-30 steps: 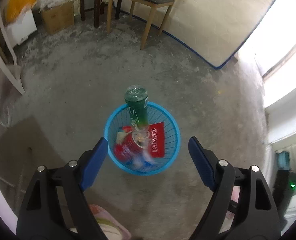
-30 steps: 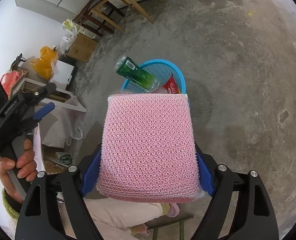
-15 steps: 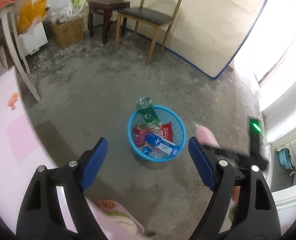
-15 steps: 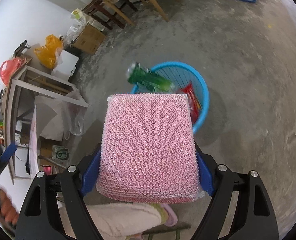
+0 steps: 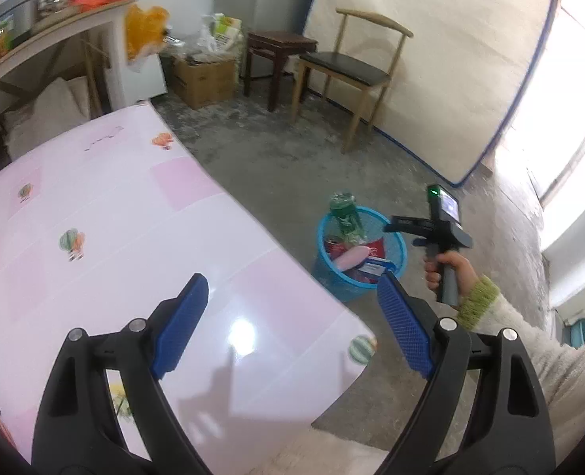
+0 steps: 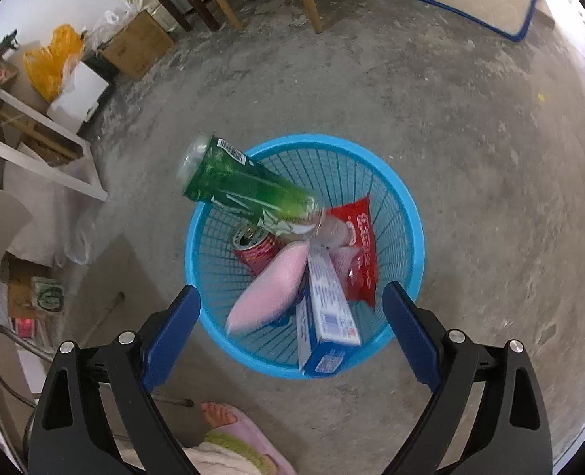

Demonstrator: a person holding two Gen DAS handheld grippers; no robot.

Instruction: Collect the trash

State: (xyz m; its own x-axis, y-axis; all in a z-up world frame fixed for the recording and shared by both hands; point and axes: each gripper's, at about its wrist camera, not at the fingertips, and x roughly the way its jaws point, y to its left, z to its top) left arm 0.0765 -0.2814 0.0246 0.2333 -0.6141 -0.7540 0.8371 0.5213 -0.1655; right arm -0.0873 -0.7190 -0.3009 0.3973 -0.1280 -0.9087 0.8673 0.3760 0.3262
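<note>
A blue plastic basket (image 6: 405, 213) stands on the concrete floor. In it lie a pink sponge (image 6: 270, 289), a green bottle (image 6: 245, 182) leaning over the rim, a red can (image 6: 254, 247), a red wrapper (image 6: 361, 245) and a blue-white box (image 6: 326, 308). My right gripper (image 6: 290, 330) hangs just above the basket, its jaws opening, nothing between them. My left gripper (image 5: 290, 324) is over a pink table (image 5: 94, 217), jaws opening and empty. From there the basket (image 5: 399, 245), the sponge (image 5: 351, 257) and the right gripper (image 5: 430, 225) in a hand show.
A wooden chair (image 5: 355, 67) and a dark stool (image 5: 278, 47) stand by the far wall, beside a cardboard box (image 5: 203, 75) and bags. A white shelf frame (image 6: 43, 126) sits left of the basket. A slippered foot (image 6: 233, 423) is near the basket.
The pink sponge left my right gripper and now lies in the basket; that gripper moved closer over it. My left gripper swung away from the basket to above the pink table.
</note>
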